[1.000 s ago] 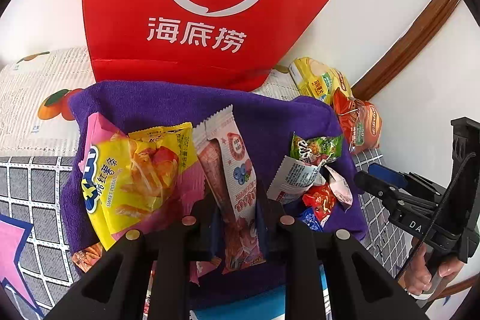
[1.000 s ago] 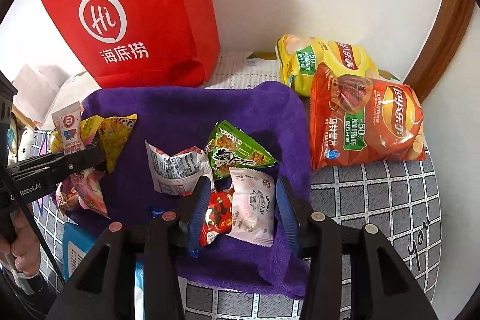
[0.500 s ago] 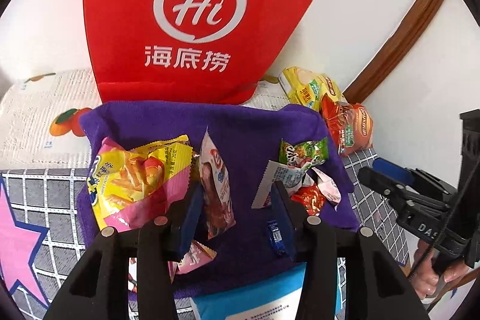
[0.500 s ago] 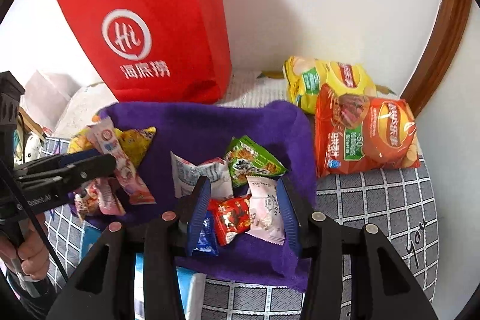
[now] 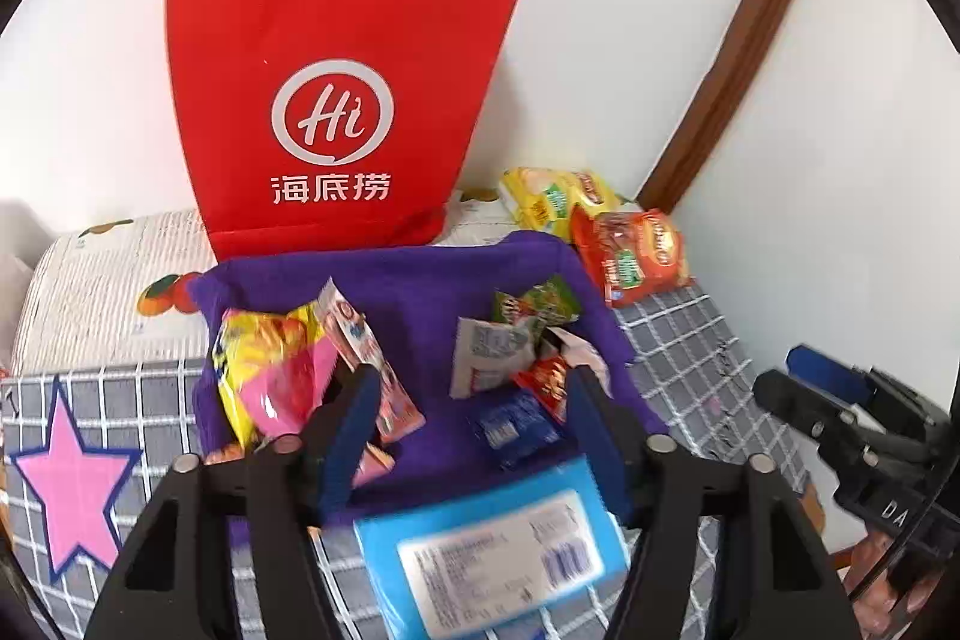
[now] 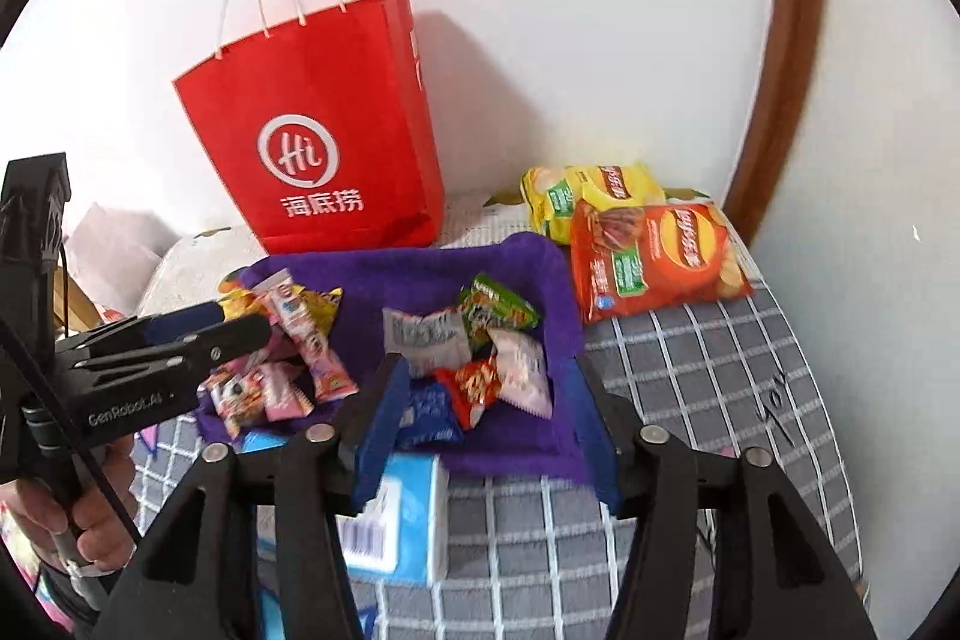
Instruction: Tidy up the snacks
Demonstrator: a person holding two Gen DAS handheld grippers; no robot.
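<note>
Left wrist view: our left gripper [image 5: 468,400] hangs above the purple towel [image 5: 420,292] with its jaws opening and nothing pressed between them; the pink-and-white snack bar [image 5: 366,358] lies at ten o'clock, just off the left jaw, against the yellow snack bag [image 5: 270,364]. From the right wrist, our right gripper [image 6: 486,412] is also opening, empty, over the small packets [image 6: 480,346] heaped at twelve o'clock. A red paper bag [image 6: 318,130] stands behind the towel.

One red paper carrier bag [image 6: 312,142], one purple cloth [image 6: 420,274], one blue tissue pack [image 5: 498,550]. Two large crisp bags: yellow [image 6: 591,190], orange [image 6: 654,253].
</note>
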